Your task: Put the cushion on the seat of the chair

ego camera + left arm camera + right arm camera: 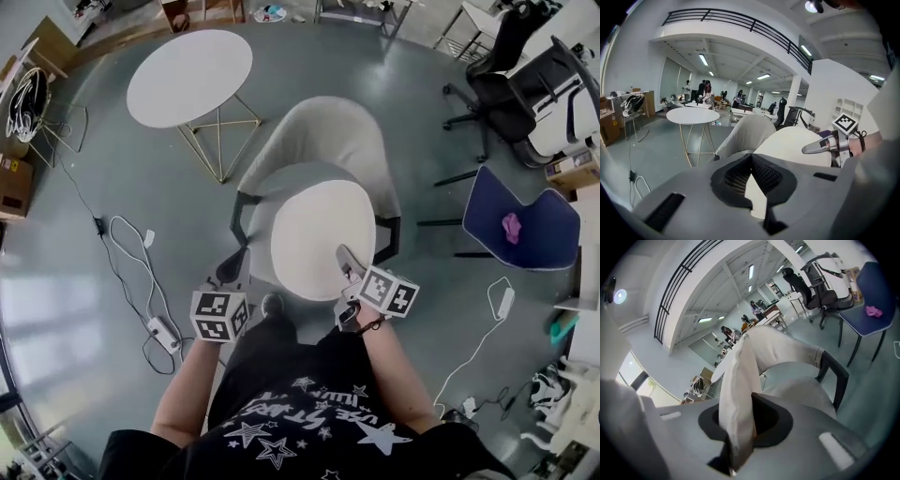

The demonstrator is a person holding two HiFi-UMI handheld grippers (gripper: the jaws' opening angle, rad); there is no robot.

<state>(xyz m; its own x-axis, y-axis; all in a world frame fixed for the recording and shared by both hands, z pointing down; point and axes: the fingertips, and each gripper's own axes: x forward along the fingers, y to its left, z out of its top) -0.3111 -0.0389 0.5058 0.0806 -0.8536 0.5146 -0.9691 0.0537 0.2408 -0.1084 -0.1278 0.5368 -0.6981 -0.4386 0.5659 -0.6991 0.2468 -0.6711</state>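
Holds the round cream cushion over the seat of the chair. Left tongs clamped on the cushion rim at 8 o'clock; right tongs clamped at 5 o'clock. Contact with the seat not determinable. Lettering on the star-print shirt illegible.

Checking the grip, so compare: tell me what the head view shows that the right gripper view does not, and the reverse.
Head view only: the left gripper and the person's arms. Right gripper view only: the cushion edge pinched by the right gripper, and the balcony railing. Both: the cushion, the beige chair and the blue chair.
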